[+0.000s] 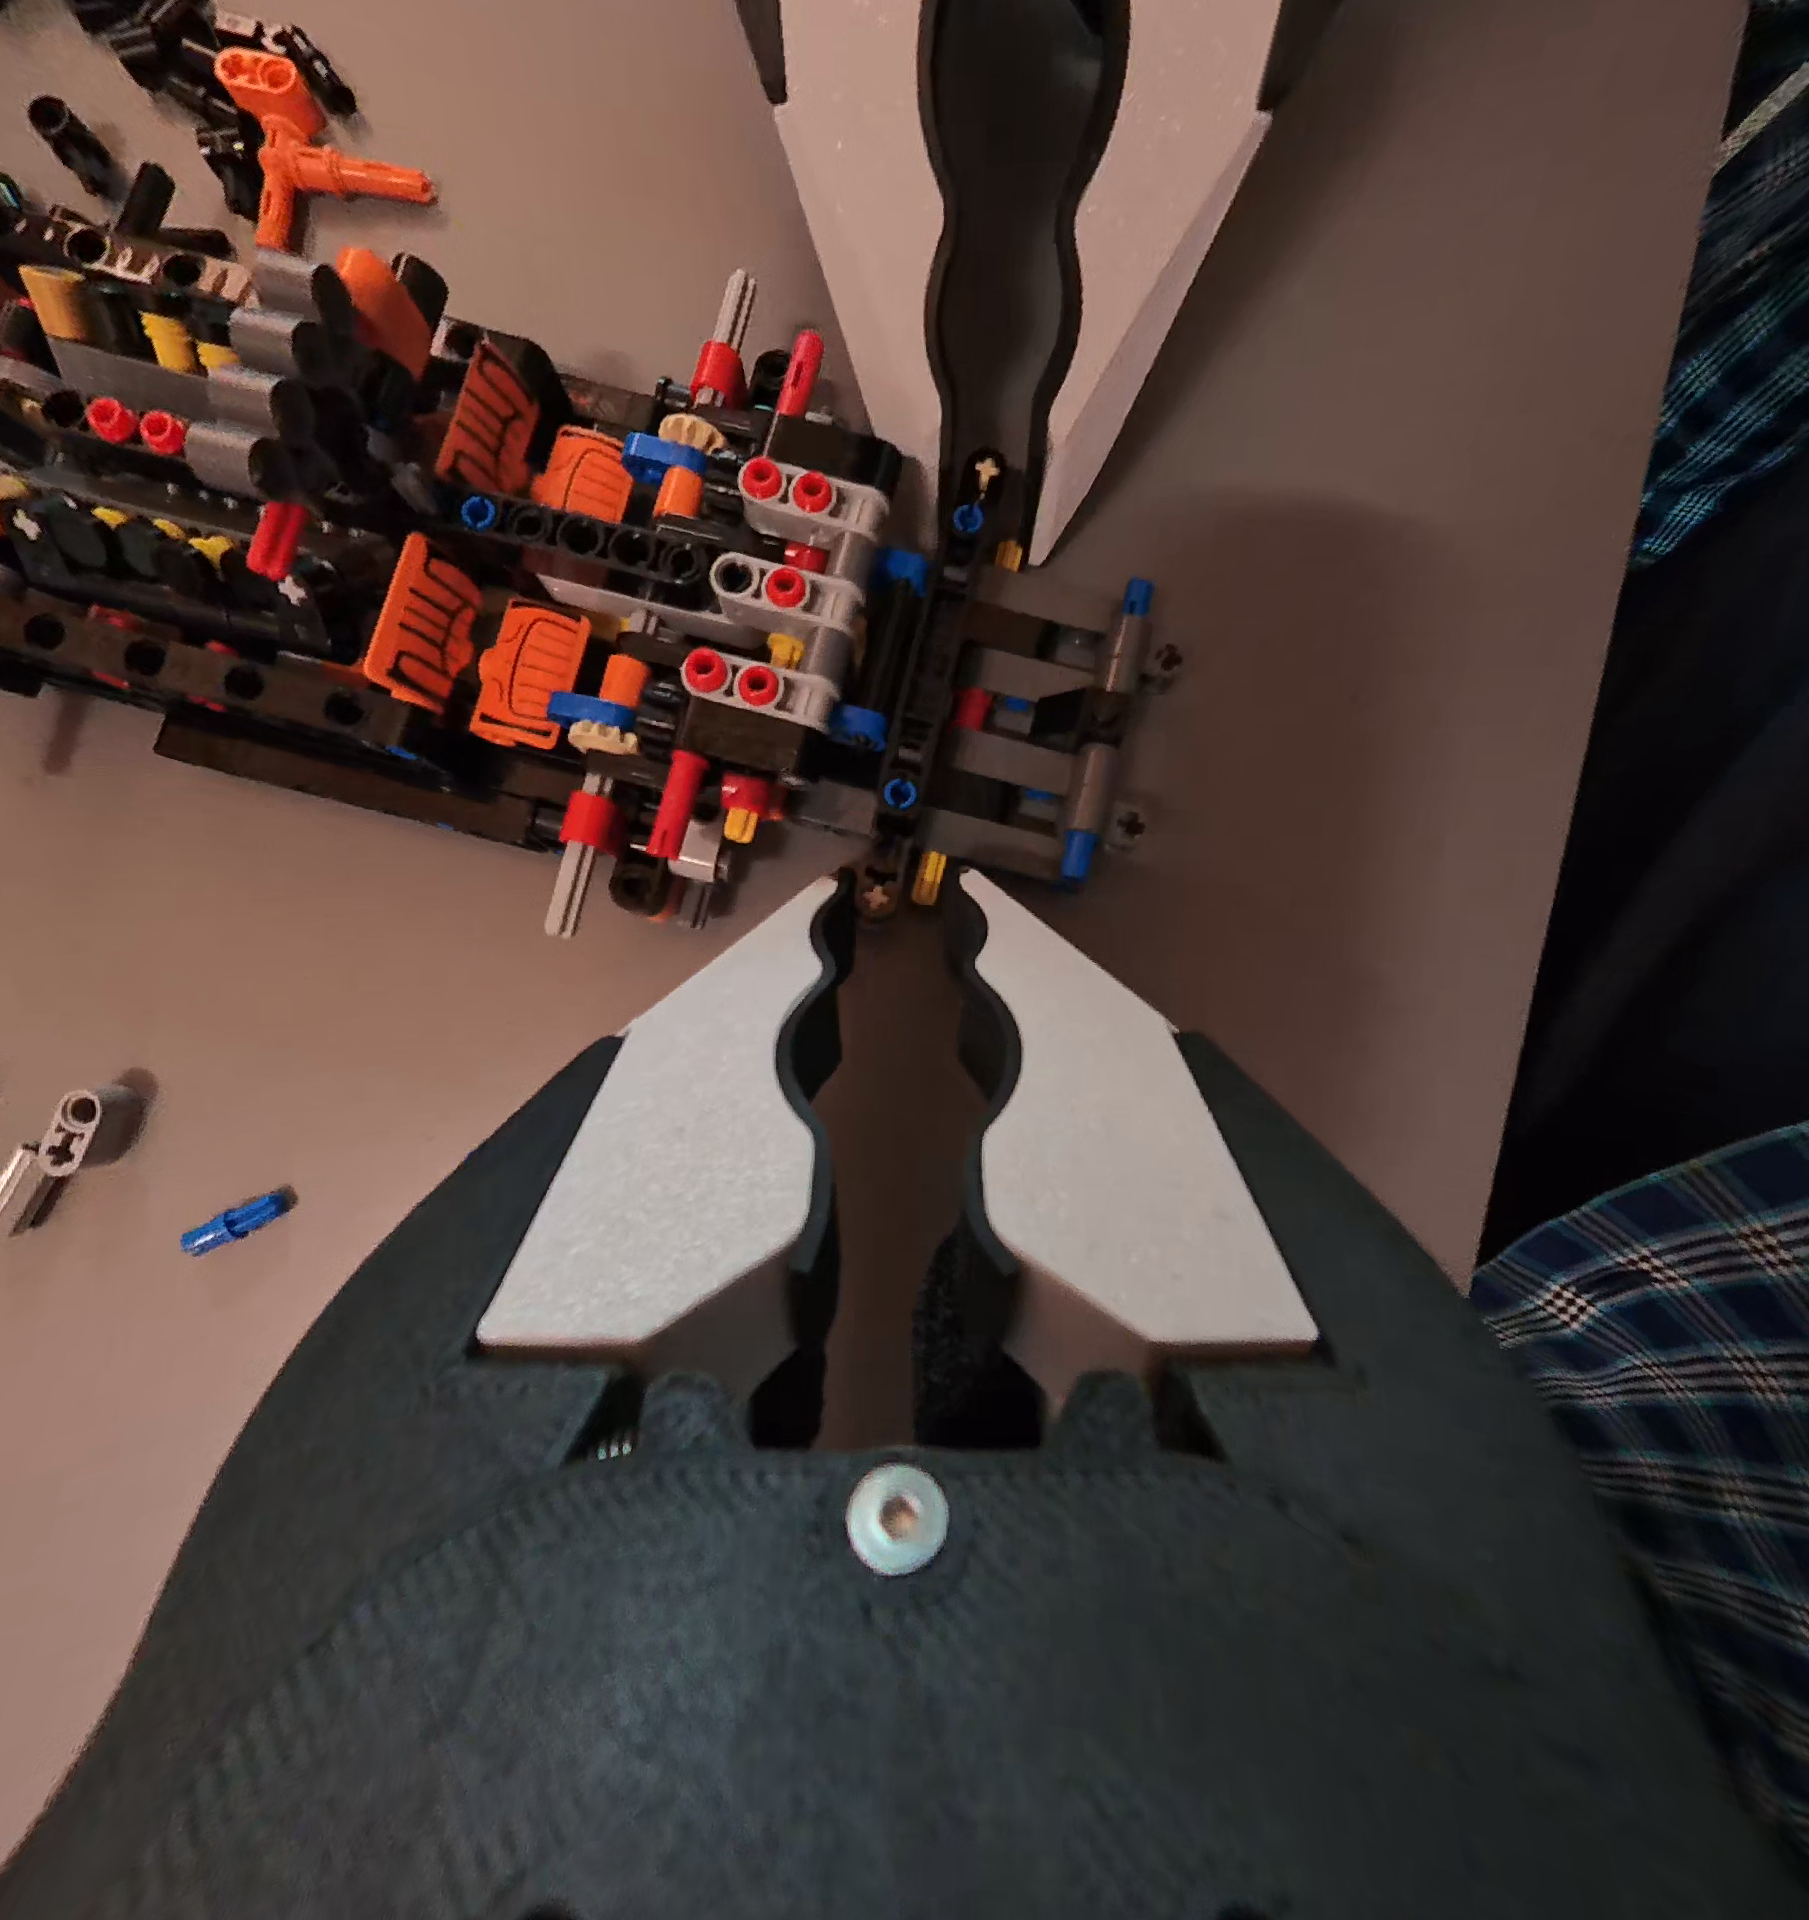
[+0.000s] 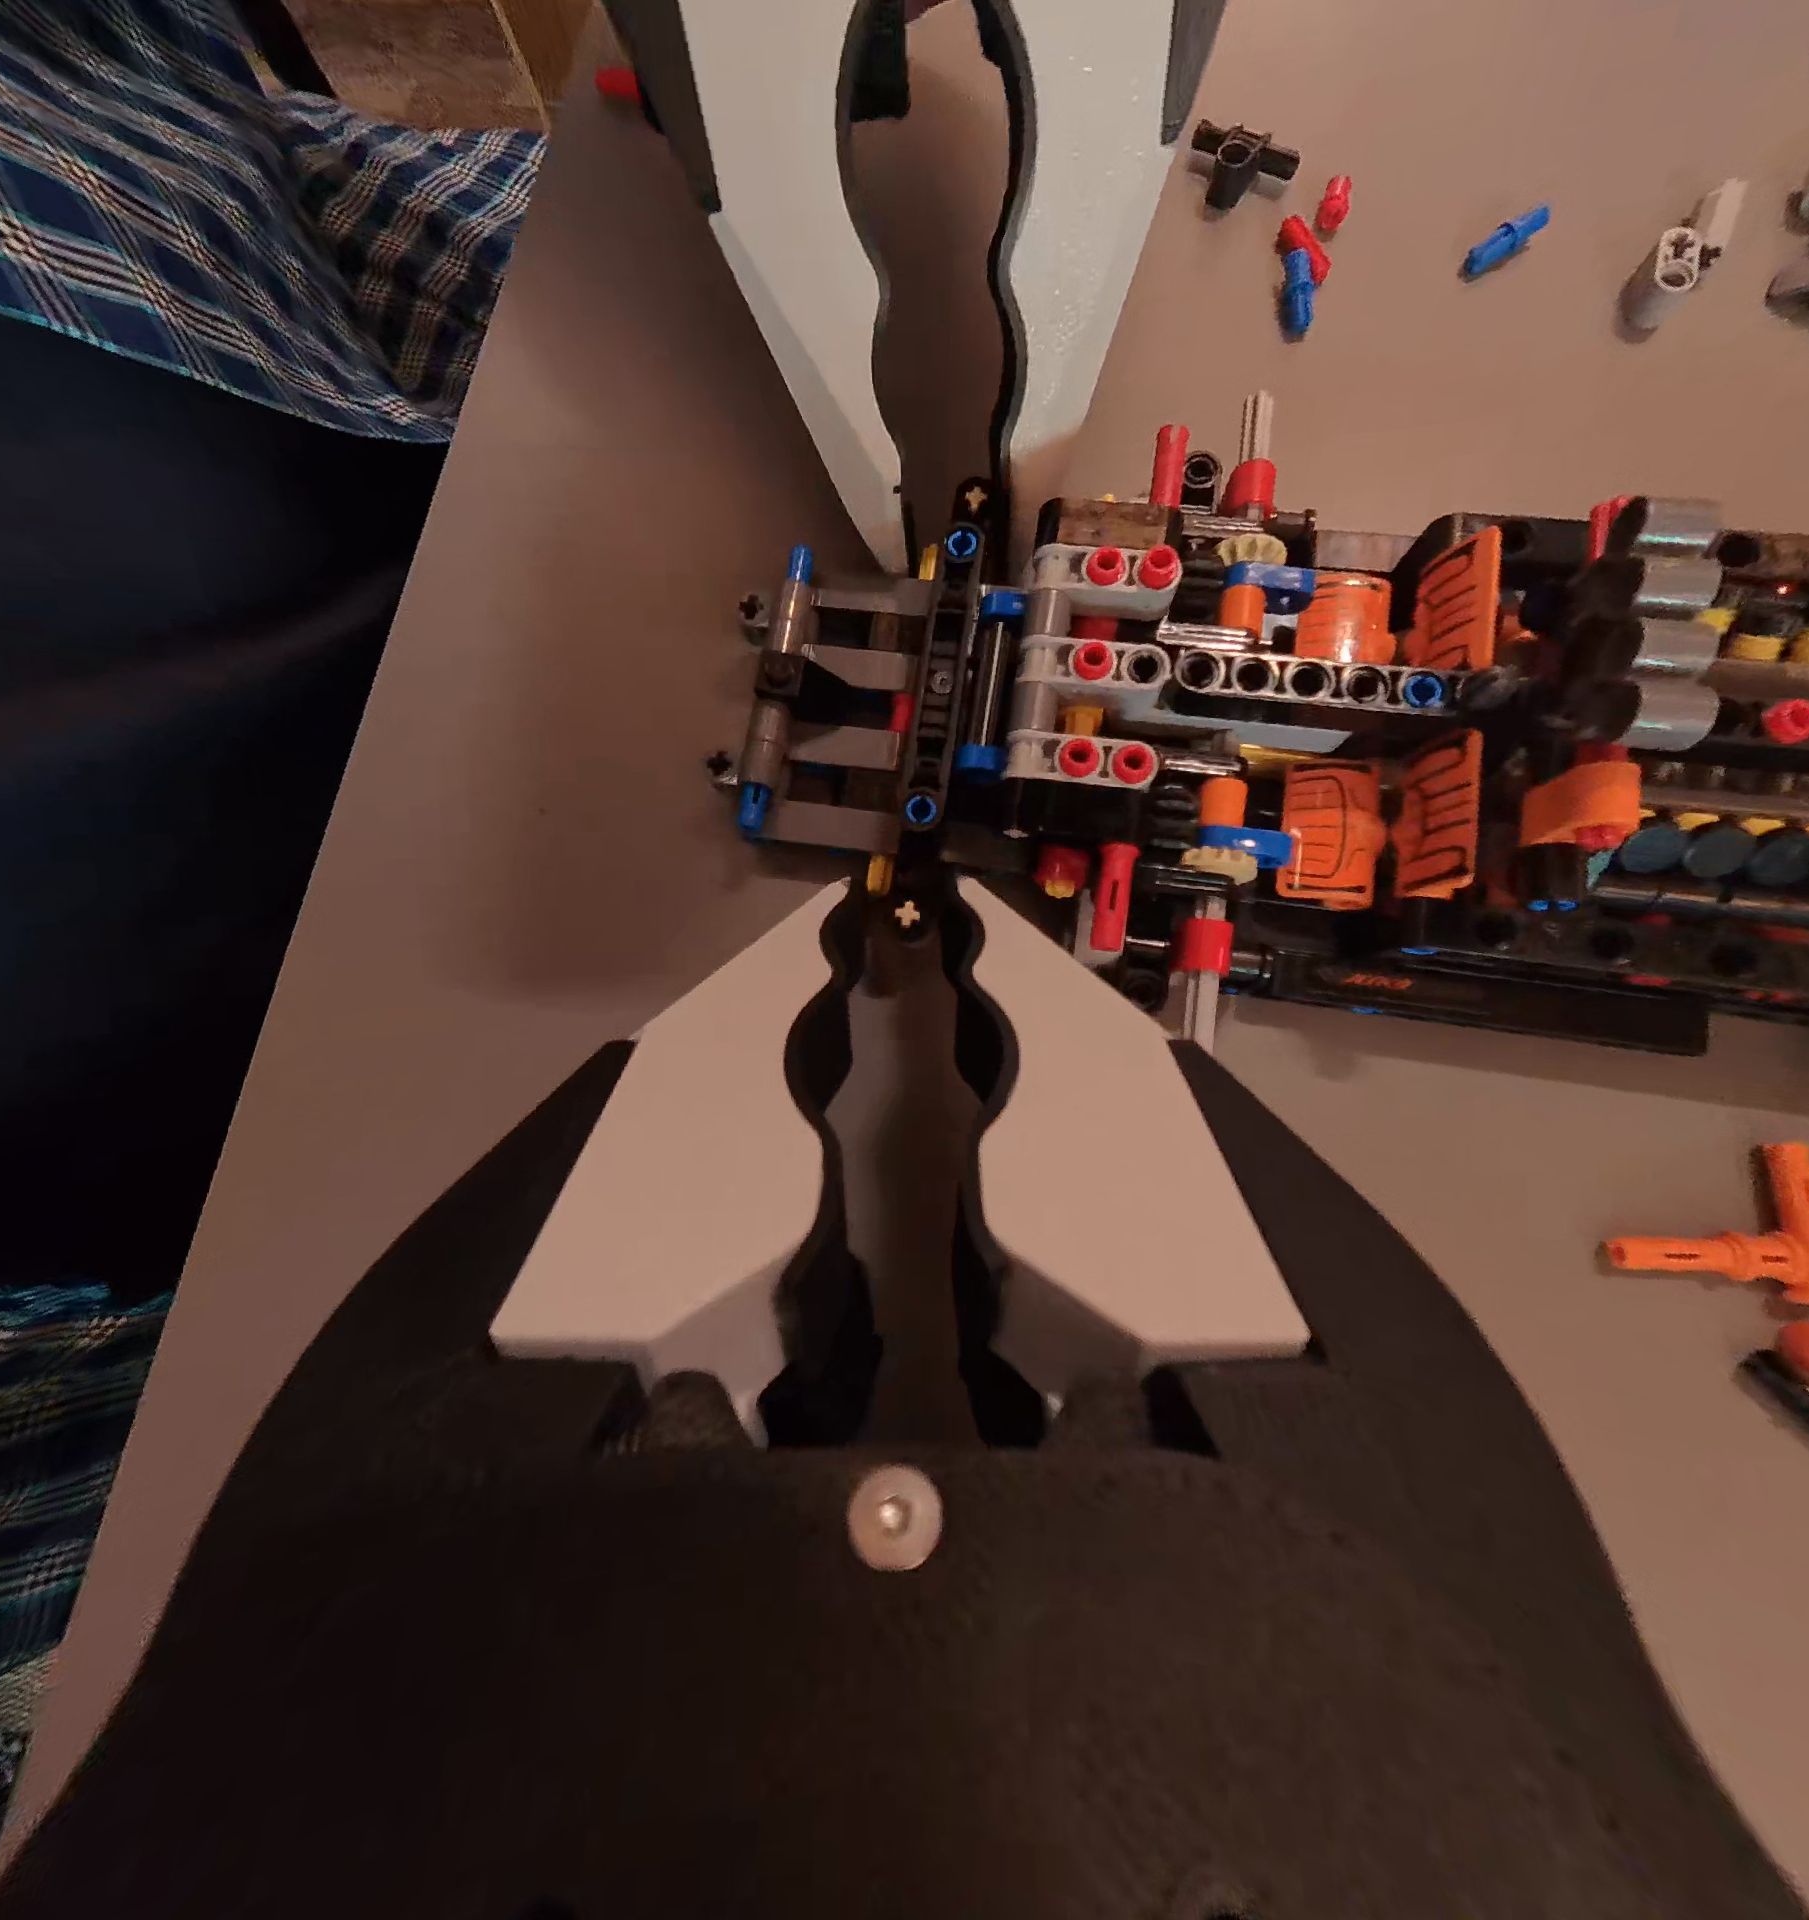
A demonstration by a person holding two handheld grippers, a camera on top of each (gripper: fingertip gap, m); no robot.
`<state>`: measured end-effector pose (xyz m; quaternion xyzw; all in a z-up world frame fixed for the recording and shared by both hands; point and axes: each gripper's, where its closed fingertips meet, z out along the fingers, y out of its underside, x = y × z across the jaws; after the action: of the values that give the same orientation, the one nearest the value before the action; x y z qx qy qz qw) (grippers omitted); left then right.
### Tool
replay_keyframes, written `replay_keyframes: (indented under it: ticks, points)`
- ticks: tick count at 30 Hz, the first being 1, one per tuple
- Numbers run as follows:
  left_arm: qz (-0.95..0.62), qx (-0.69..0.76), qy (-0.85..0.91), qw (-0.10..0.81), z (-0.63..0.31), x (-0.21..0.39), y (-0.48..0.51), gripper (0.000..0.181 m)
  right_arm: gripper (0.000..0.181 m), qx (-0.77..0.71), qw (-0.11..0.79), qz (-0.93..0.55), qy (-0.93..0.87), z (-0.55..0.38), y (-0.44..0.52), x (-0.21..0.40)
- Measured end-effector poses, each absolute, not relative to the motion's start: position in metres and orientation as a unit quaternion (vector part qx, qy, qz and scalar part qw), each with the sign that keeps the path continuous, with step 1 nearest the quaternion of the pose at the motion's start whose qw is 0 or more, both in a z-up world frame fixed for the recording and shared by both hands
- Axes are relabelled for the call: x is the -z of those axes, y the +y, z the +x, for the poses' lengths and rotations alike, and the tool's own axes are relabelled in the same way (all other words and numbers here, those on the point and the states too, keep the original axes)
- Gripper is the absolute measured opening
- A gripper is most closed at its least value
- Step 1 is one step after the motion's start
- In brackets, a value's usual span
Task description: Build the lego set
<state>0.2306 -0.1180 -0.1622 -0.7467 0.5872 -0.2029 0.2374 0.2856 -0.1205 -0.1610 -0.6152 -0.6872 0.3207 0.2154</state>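
A long Technic model [image 1: 567, 582] of black, grey, orange and red parts lies on the beige table; it also shows in the right wrist view [image 2: 1295, 707]. A black beam [image 1: 921, 686] with blue pins runs across its near end, beside a grey frame [image 1: 1045, 707]. My left gripper [image 1: 895, 899] is closed on one end of this beam. My right gripper [image 2: 905, 920] is closed on the other end of the beam [image 2: 941, 675]. The two grippers face each other: the right one shows at the top of the left wrist view [image 1: 988, 488], the left one at the top of the right wrist view [image 2: 967, 514].
Loose parts lie around: an orange connector [image 1: 297, 156], a blue pin [image 1: 235, 1221], a grey connector [image 1: 58, 1153], red and blue pins [image 2: 1300, 260], a black connector [image 2: 1238, 156]. The table edge [image 1: 1565, 935] runs close behind the frame. A person's plaid cloth [image 1: 1710, 1455] lies beyond it. Spacing between my two grippers at the tips: around 6 centimetres. The right gripper is farther from the black connector [image 2: 1238, 156], some 15 centimetres, than the left, some 11 centimetres.
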Motion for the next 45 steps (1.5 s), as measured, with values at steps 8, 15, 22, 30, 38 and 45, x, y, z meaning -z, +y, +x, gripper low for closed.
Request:
replay_keyframes:
  ticks: [8, 15, 22, 30, 38, 45]
  points:
    - [-0.733, 0.191, 0.609, 0.236, 0.23, 0.162, -0.118, 0.015, 0.01, -0.348, 0.197, -0.637, -0.66, 0.286, -0.118, 0.161]
    - [-0.737, 0.225, 0.602, 0.207, 0.231, 0.162, -0.119, 0.014, 0.01, -0.377, 0.173, -0.658, -0.629, 0.286, -0.116, 0.16]
    - [-0.744, 0.232, 0.588, 0.216, 0.23, 0.162, -0.118, 0.015, 0.015, -0.37, 0.183, -0.657, -0.63, 0.288, -0.113, 0.159]
    - [-0.736, 0.214, 0.593, 0.247, 0.229, 0.162, -0.116, 0.015, 0.008, -0.341, 0.21, -0.64, -0.656, 0.287, -0.112, 0.159]
    - [-0.738, 0.213, 0.592, 0.246, 0.229, 0.16, -0.114, 0.013, 0.007, -0.358, 0.196, -0.661, -0.63, 0.286, -0.108, 0.16]
    - [-0.749, 0.245, 0.564, 0.245, 0.23, 0.156, -0.11, 0.014, 0.008, -0.384, 0.199, -0.669, -0.605, 0.286, -0.103, 0.154]
